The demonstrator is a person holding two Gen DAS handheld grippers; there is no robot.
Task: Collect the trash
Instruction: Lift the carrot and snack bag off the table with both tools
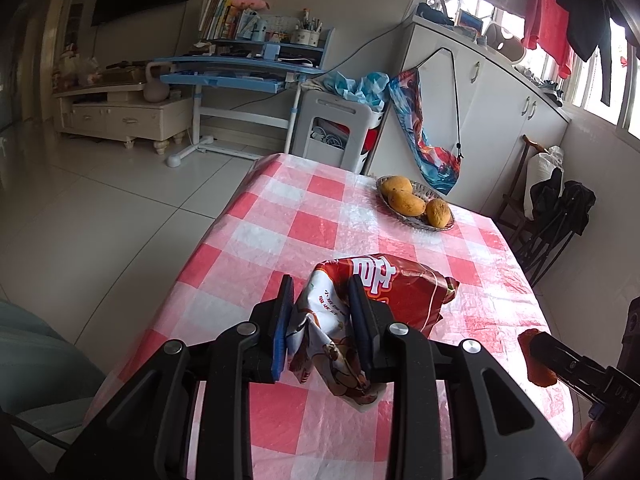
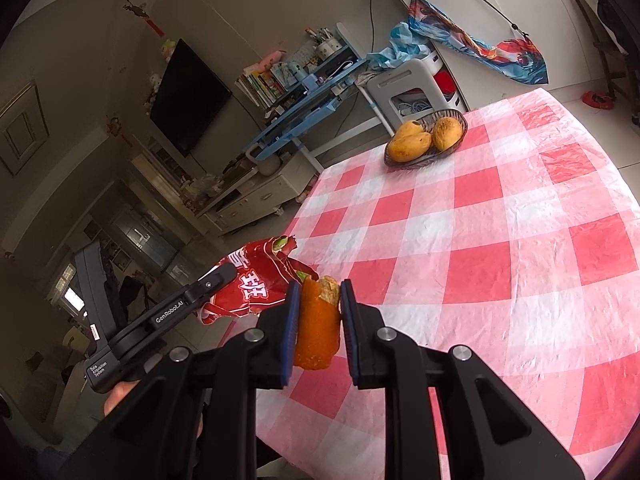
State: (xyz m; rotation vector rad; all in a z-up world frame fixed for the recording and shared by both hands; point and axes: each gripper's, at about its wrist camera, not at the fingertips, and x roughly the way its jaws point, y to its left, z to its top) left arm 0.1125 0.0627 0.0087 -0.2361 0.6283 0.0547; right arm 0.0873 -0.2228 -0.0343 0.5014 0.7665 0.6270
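**Both grips loaded: get the peel into the bag**

Left hand-held gripper point(image 1: 320, 320) is clamped on the crumpled neck of a red snack bag point(image 1: 384, 292), which juts forward above the checked desk point(image 1: 280, 216). Right hand-held gripper point(image 2: 320, 312) is pinched tight on a strip of orange peel point(image 2: 318, 328), held upright between the pads just beside the bag. In the right wrist view the bag's torn mouth point(image 2: 280, 248) points away from the peel, with something green showing inside.

The step in hand looks like dropping the peel into the bag, so the bag serves as the trash holder. To do it well:

- Turn the left wrist so the mouth faces up and toward the right side.
- Bring the peel over the opening before loosening the right grip; let go only once its lower end is inside.
- Keep the left clamp firm. The foil is slick and squeezed at one end only, so it may twist or slip.
- The mouth looks narrow and creased; nudging it wider with the peel's tip may help.

A basket point(image 1: 416, 204) of mangoes sits well apart at the far end and is not trash.
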